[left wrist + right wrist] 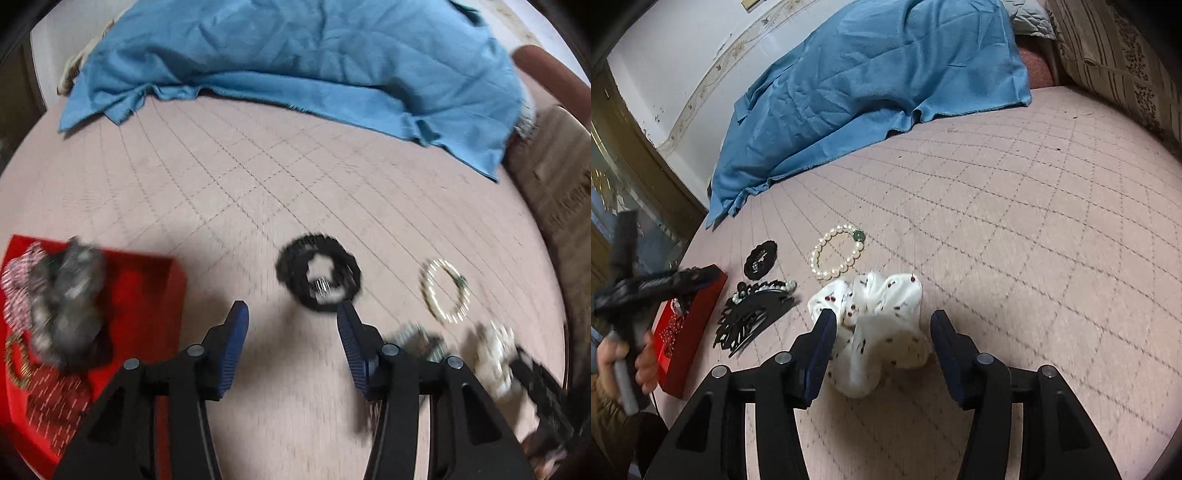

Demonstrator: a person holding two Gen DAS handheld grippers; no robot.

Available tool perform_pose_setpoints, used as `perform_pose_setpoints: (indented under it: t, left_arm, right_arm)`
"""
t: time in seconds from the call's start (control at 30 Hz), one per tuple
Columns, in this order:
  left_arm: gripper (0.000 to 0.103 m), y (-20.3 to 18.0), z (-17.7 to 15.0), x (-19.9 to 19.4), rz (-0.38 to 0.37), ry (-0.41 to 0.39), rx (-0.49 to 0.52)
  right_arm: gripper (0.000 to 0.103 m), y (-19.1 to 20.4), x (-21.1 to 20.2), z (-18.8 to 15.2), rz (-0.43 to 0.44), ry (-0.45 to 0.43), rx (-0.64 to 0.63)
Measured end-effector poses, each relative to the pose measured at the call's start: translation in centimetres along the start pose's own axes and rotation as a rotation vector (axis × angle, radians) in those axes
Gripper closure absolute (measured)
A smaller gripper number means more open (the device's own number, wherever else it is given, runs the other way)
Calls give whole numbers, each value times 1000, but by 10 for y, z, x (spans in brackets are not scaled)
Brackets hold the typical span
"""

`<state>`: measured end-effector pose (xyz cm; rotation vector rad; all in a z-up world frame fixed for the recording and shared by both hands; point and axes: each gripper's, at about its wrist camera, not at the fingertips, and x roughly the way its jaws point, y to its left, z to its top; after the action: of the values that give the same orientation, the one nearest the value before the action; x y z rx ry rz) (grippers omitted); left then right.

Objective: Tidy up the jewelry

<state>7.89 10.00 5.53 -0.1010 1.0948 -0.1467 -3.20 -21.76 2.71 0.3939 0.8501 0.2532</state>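
A red box at the left holds a grey scrunchie, a pink patterned piece and a gold ring. My left gripper is open and empty, just before a black scrunchie. A pearl bracelet lies to its right. In the right wrist view my right gripper is open around a white cherry-print scrunchie on the bed. The pearl bracelet, a black hair comb, the black scrunchie and the red box lie to the left.
A blue blanket lies bunched at the far side of the pink quilted bed. A patterned pillow is at the far right. The left gripper, held by a hand, hangs over the red box.
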Motion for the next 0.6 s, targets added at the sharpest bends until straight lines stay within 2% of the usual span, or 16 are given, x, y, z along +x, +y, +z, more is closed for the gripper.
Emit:
perform_pose_setpoints:
  t: [0.17,0.3,0.33,0.37,0.4,0.43,0.47,0.5,0.6]
  left_arm:
    - [54,-2,20,38,46,28,-6]
    - [54,-10,22,45,83,22,27]
    - [60,-12,23,46,94,18,43]
    - [81,-17,20,45,105,9,71]
    - [90,-20,19,45,105,12,85]
    - [93,-22,18,44,92,17,90]
    - [93,-24,17,42,74,18,86]
    - [93,-25,16,39,54,19,83]
    - [93,-32,10,24,30,-1,90]
  right_arm:
    - [46,0,13,2,31,28,-8]
    - [46,5,18,1,65,42,-20]
    - [46,7,19,1,66,42,-29]
    - [46,9,19,0,70,45,-36]
    - [47,10,20,0,75,49,-44]
    - [51,12,20,-1,79,52,-52]
    - [69,15,21,-2,81,61,-62]
    - [80,17,21,-3,83,69,-69]
    - [86,20,18,-6,86,61,-75]
